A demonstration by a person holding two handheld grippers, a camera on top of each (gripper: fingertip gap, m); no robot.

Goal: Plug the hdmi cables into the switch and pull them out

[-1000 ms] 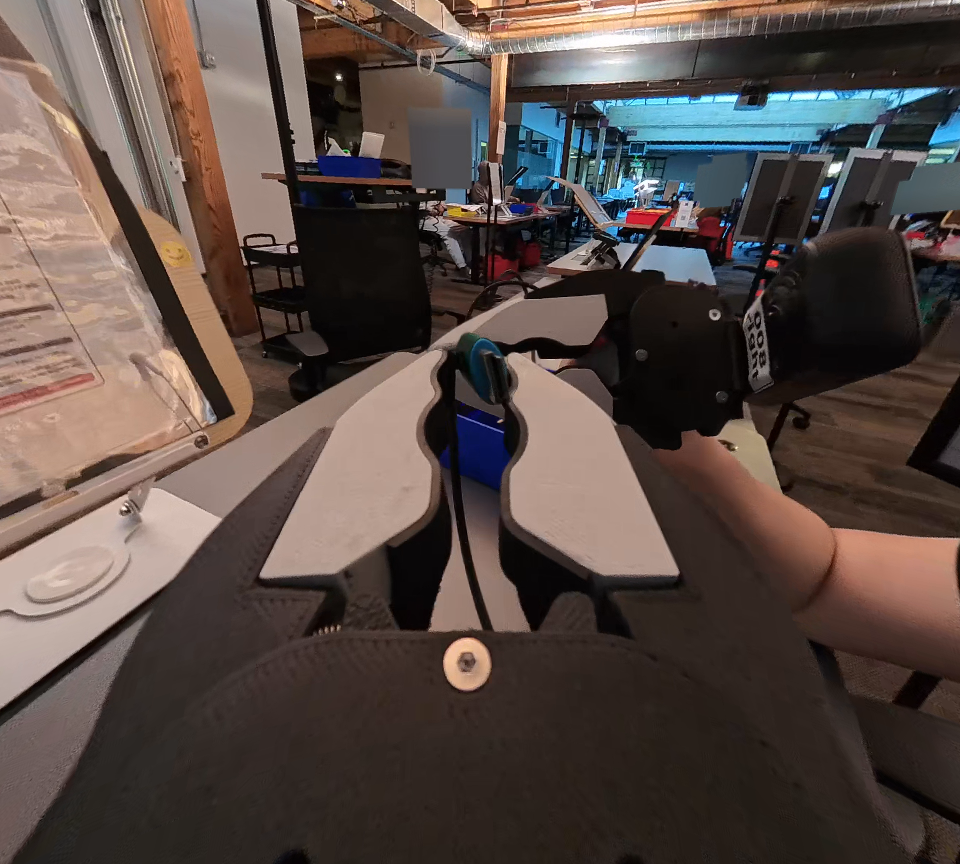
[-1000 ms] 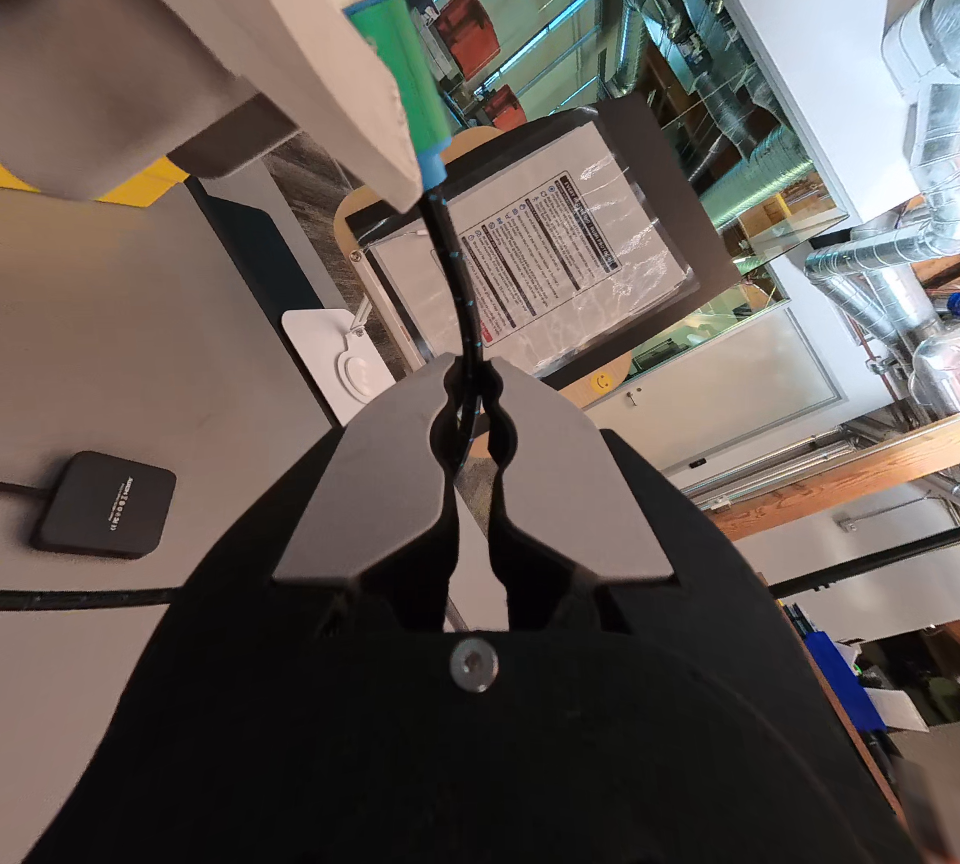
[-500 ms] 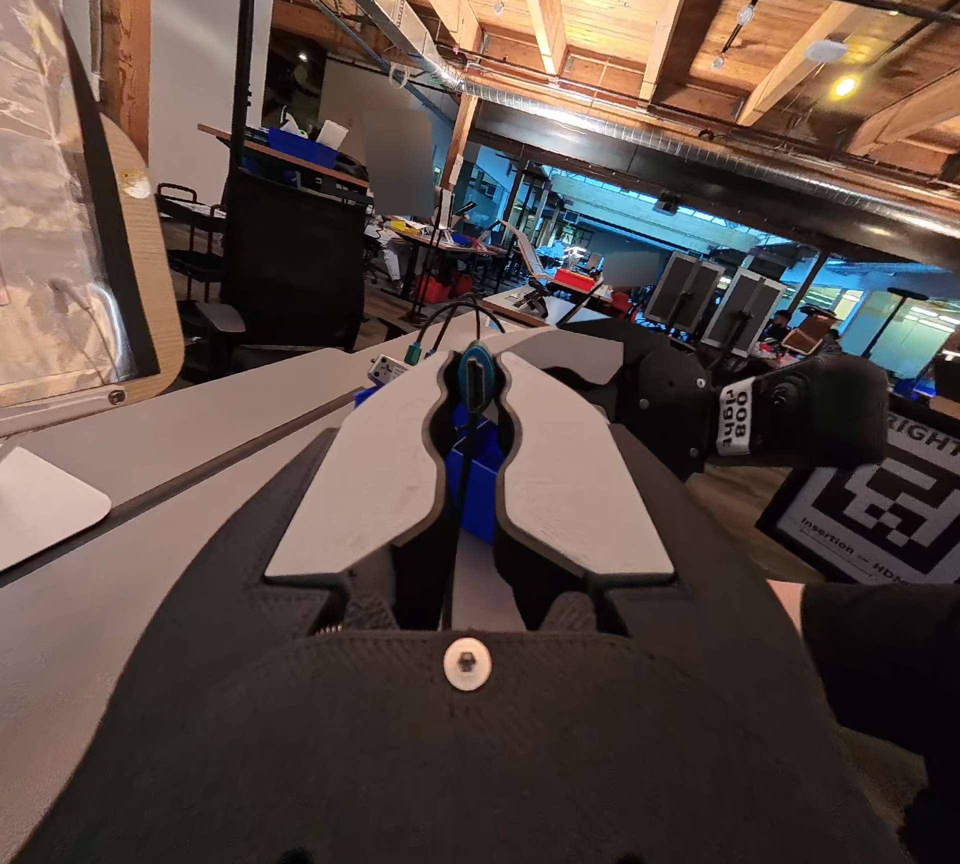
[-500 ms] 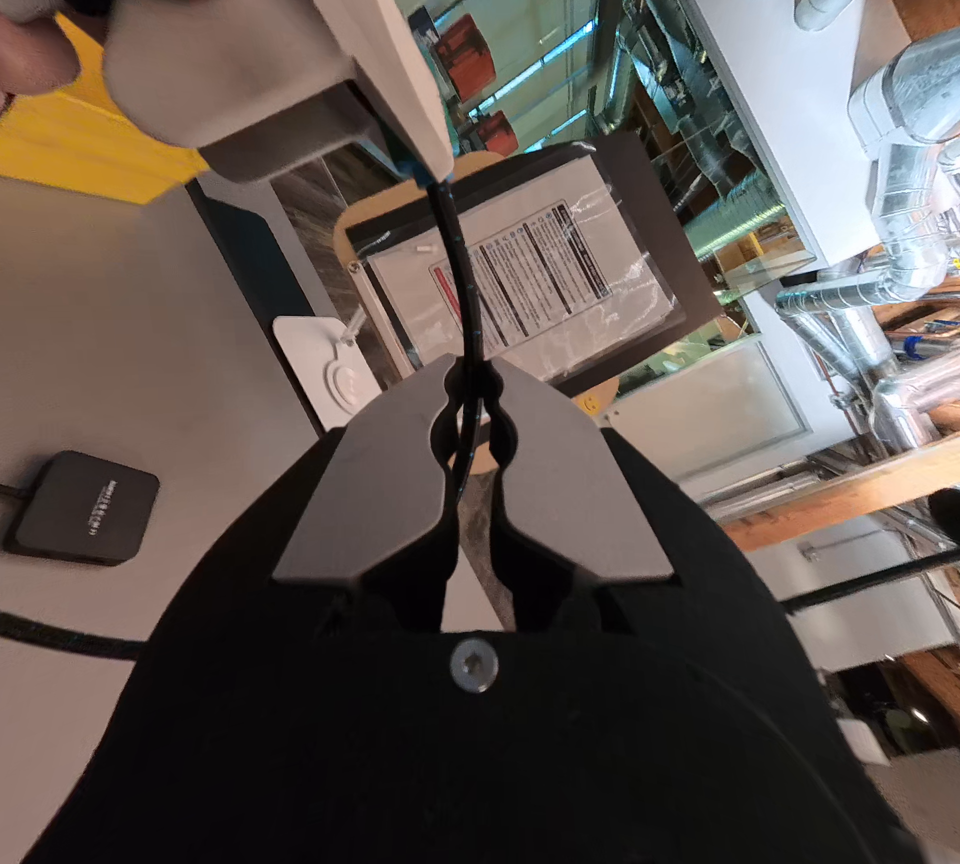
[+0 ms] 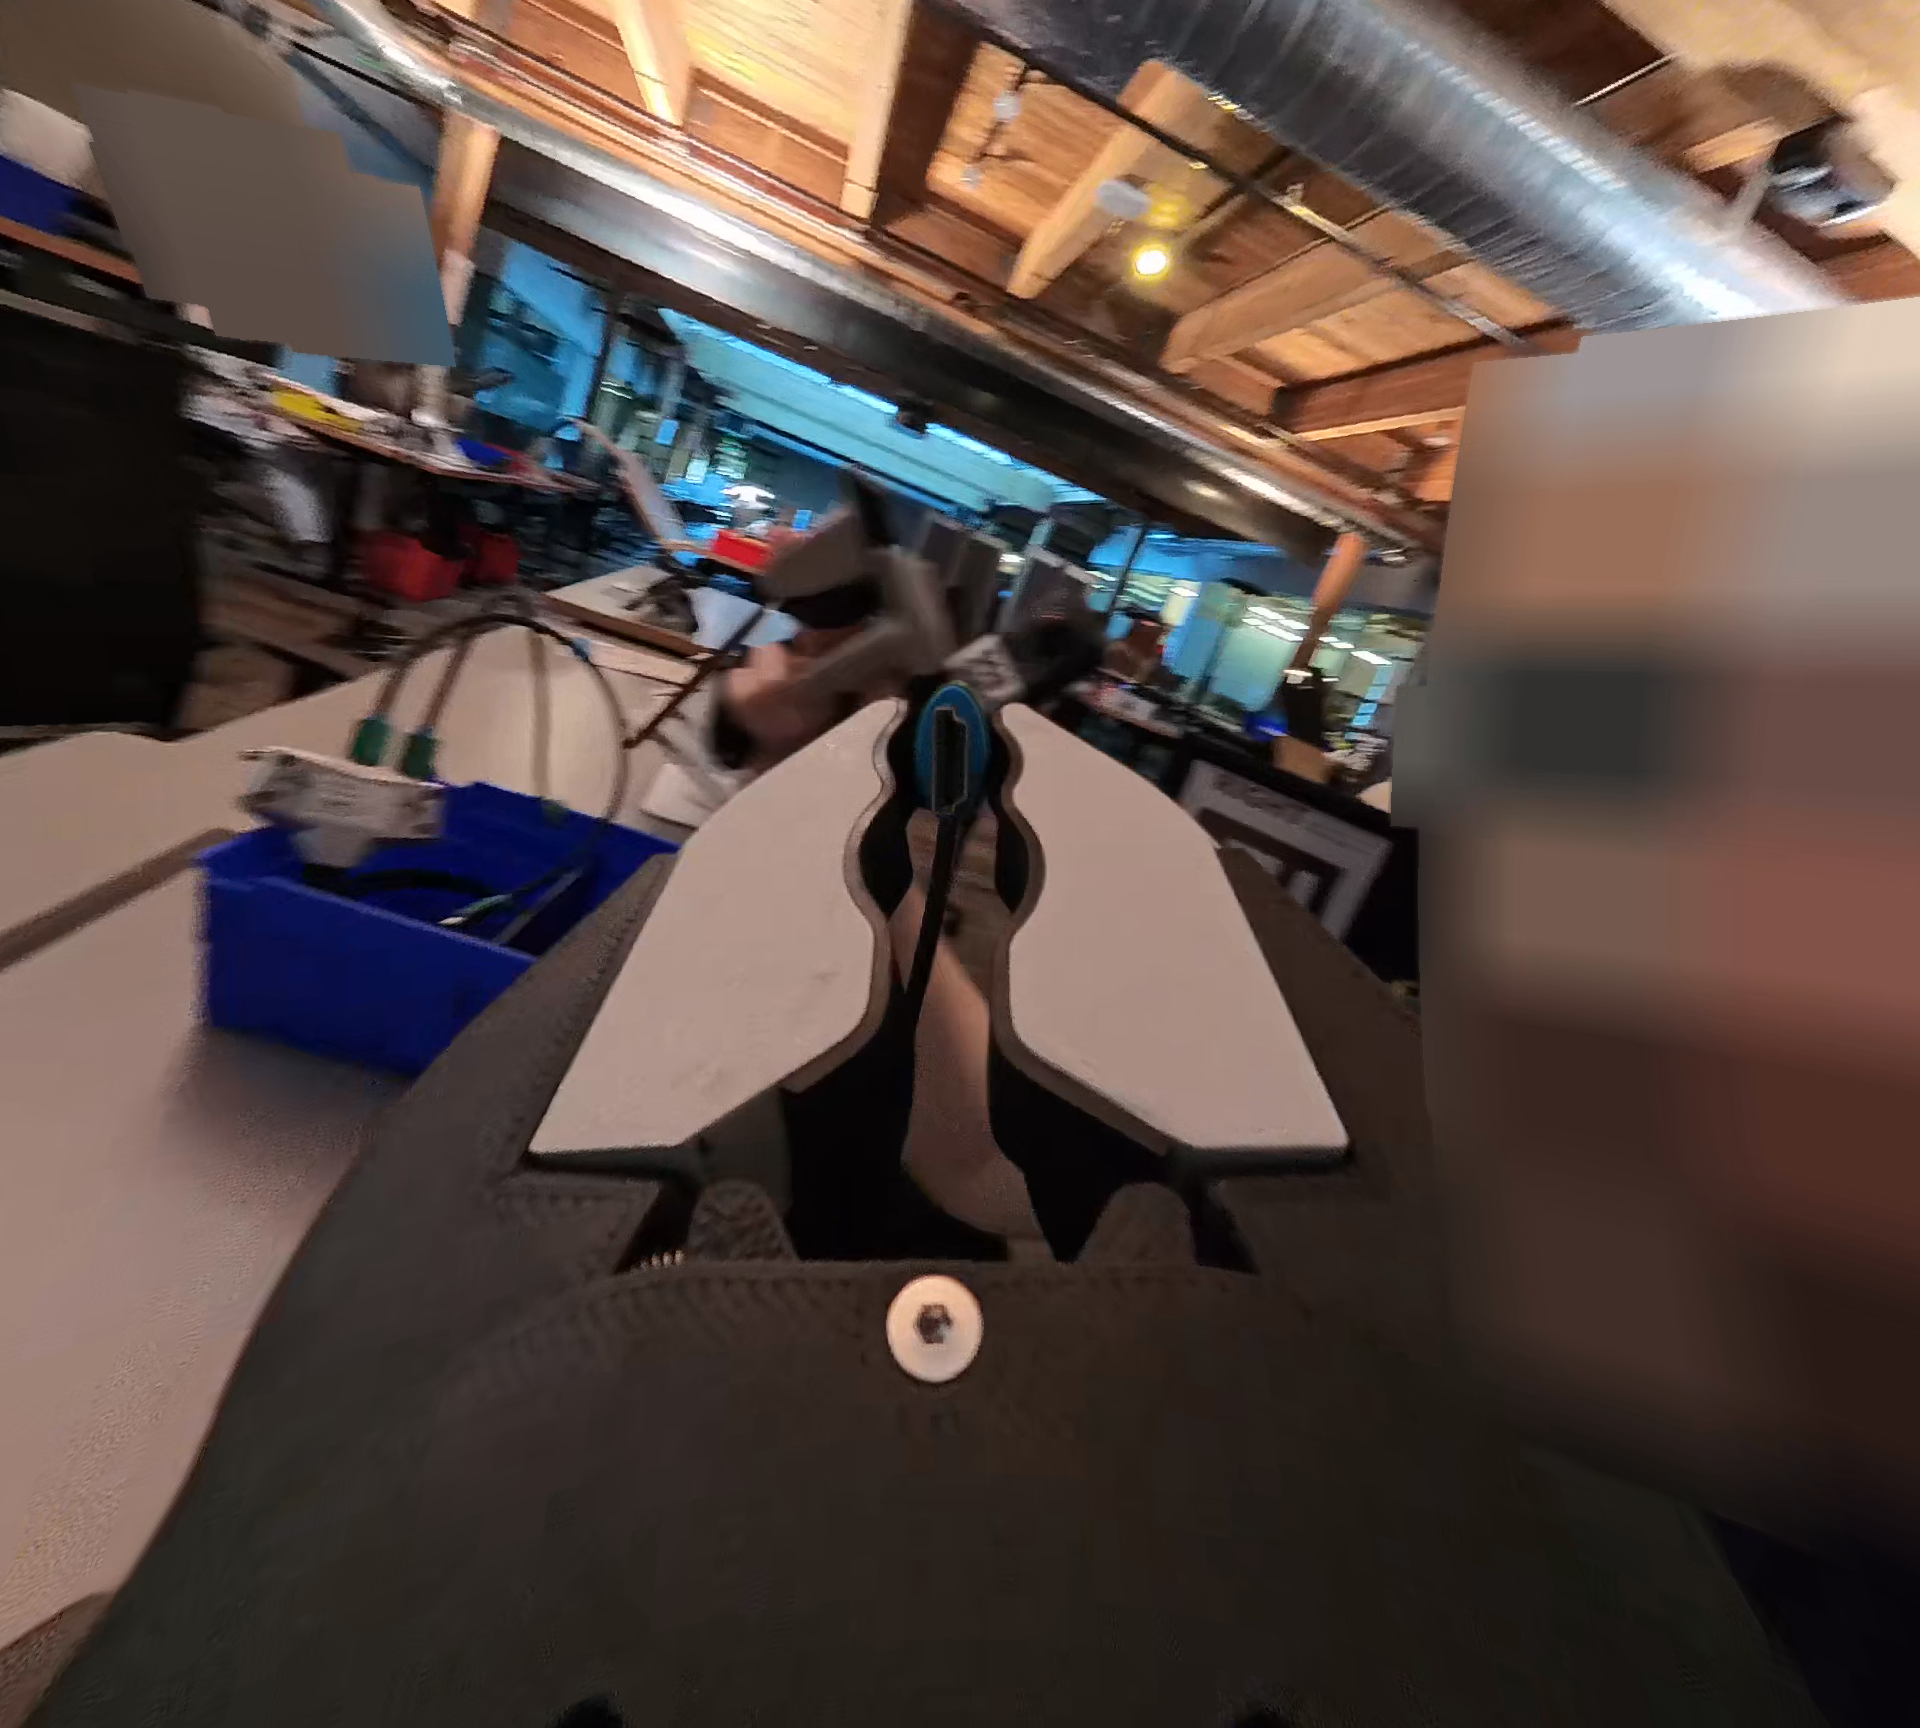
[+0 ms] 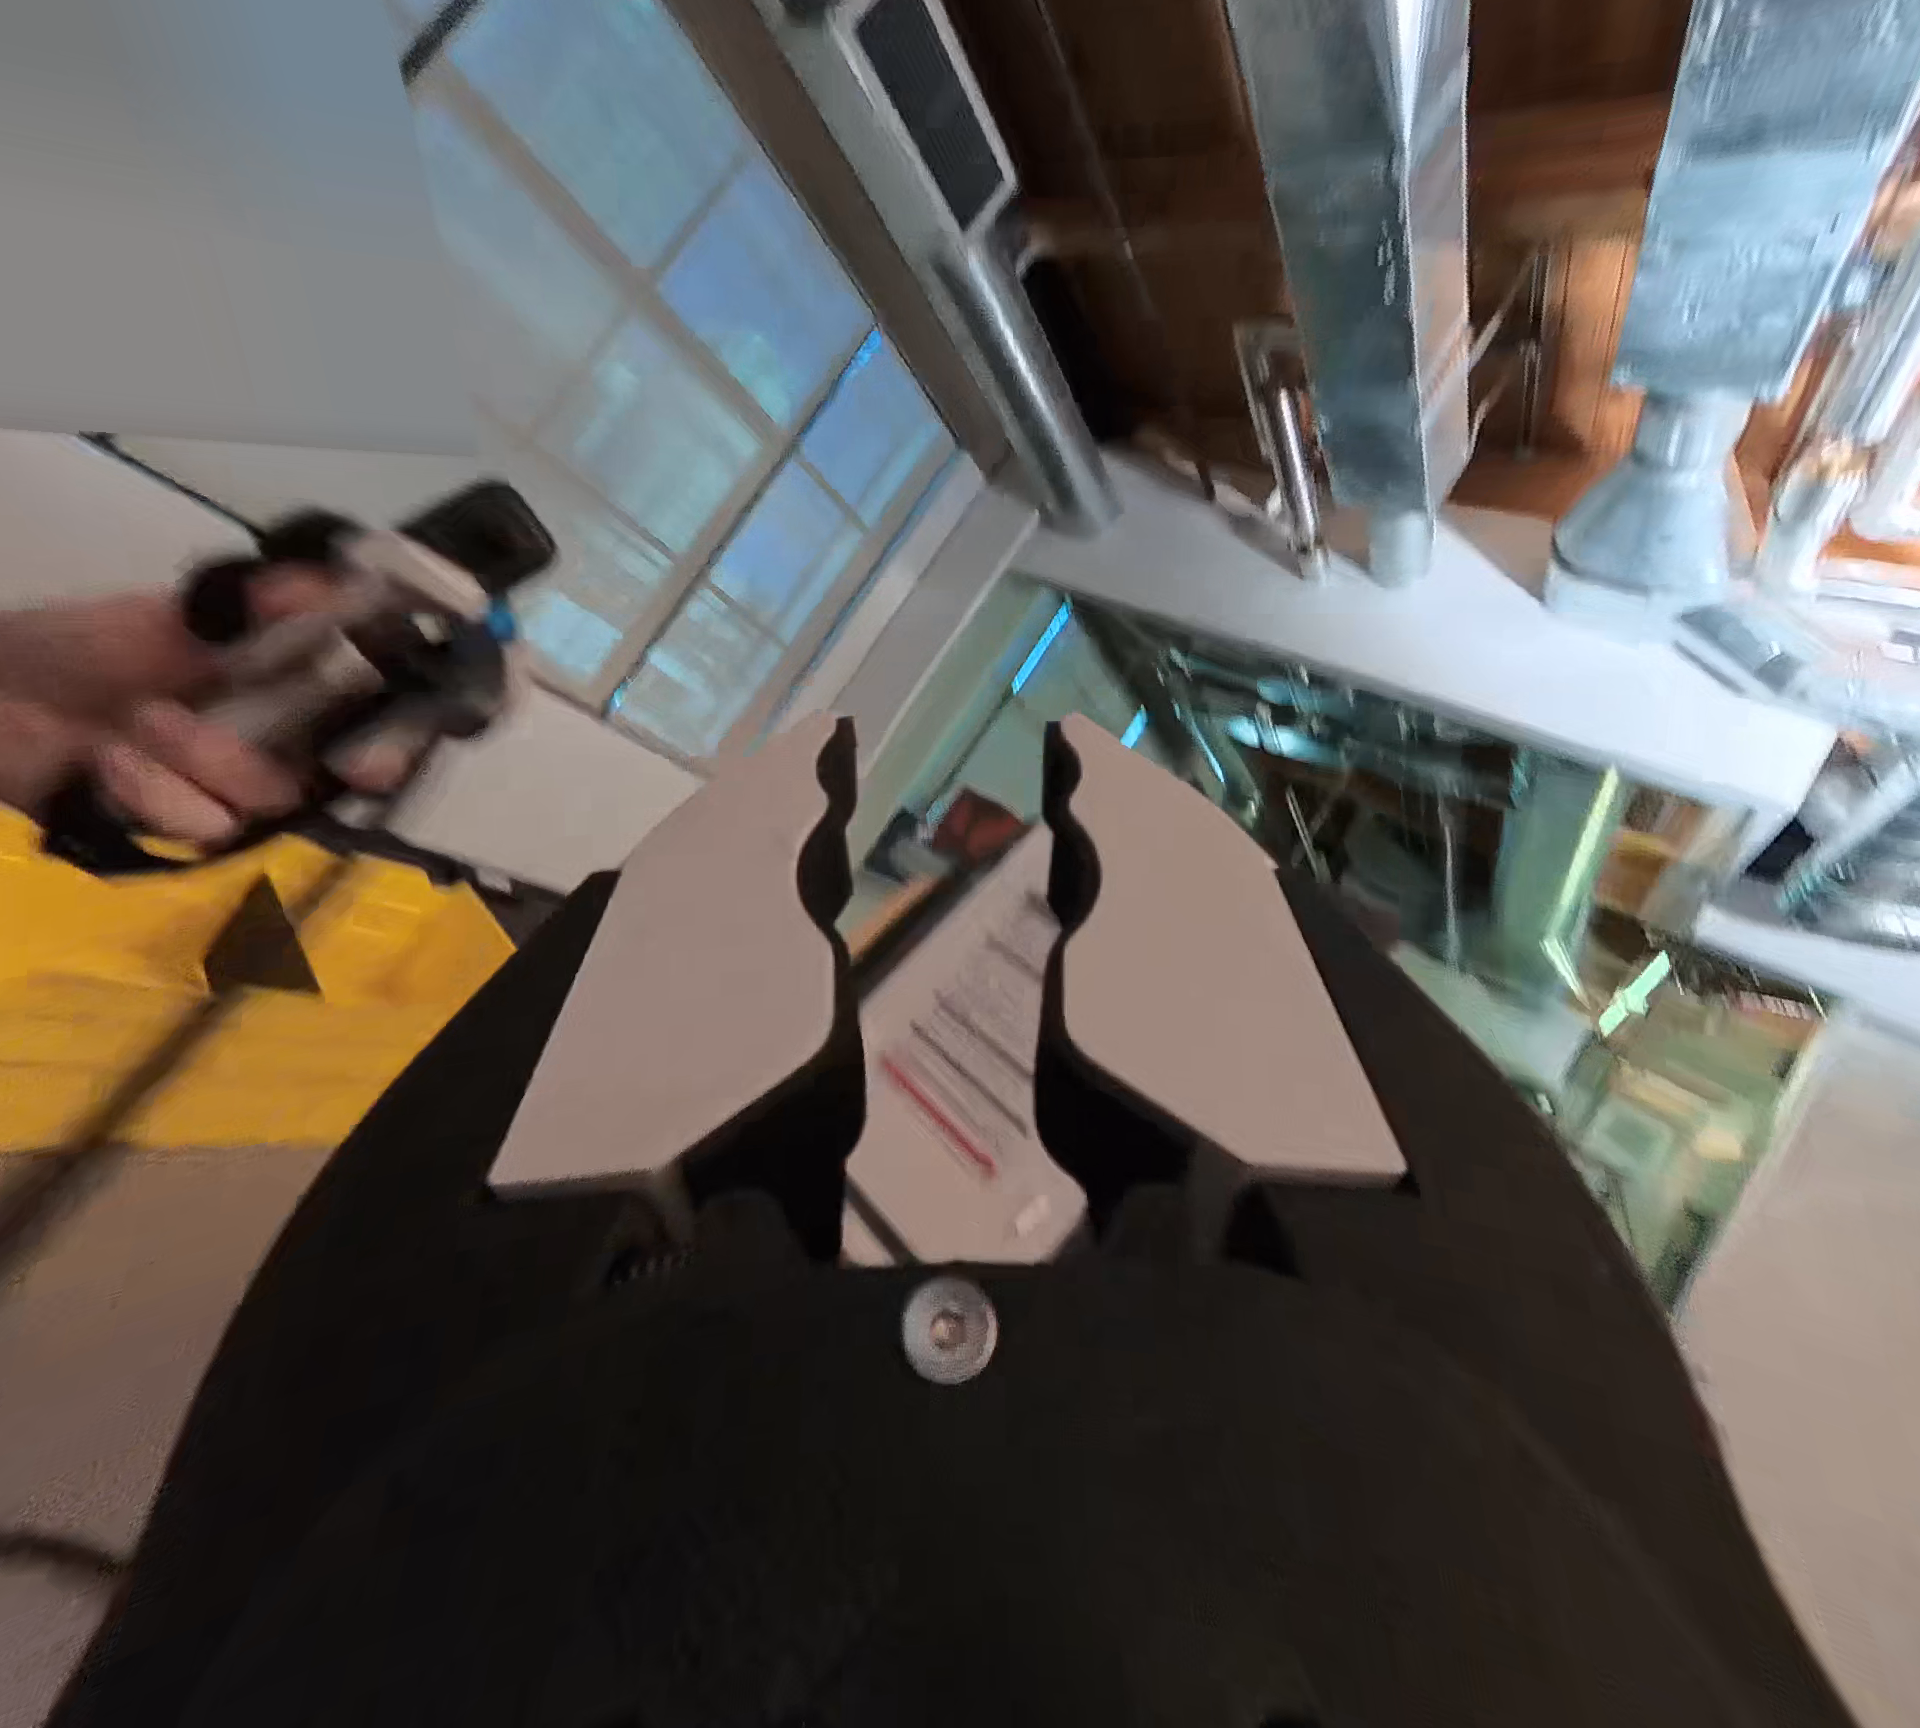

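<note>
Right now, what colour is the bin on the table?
Blue bin; left wrist view shows it best.

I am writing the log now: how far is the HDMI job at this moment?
Done: two green-ended cables sit plugged in the switch above the blue bin. In hand: the left tool grips a blue plug; the right tool is open, empty. Left: plugging it in, pulling all out.

My fingers (image 5: pixel 748 940) are flat pale-grey plates with wavy inner edges, on a black textured body; a silver screw (image 5: pixel 933 1328) sits behind them.
</note>
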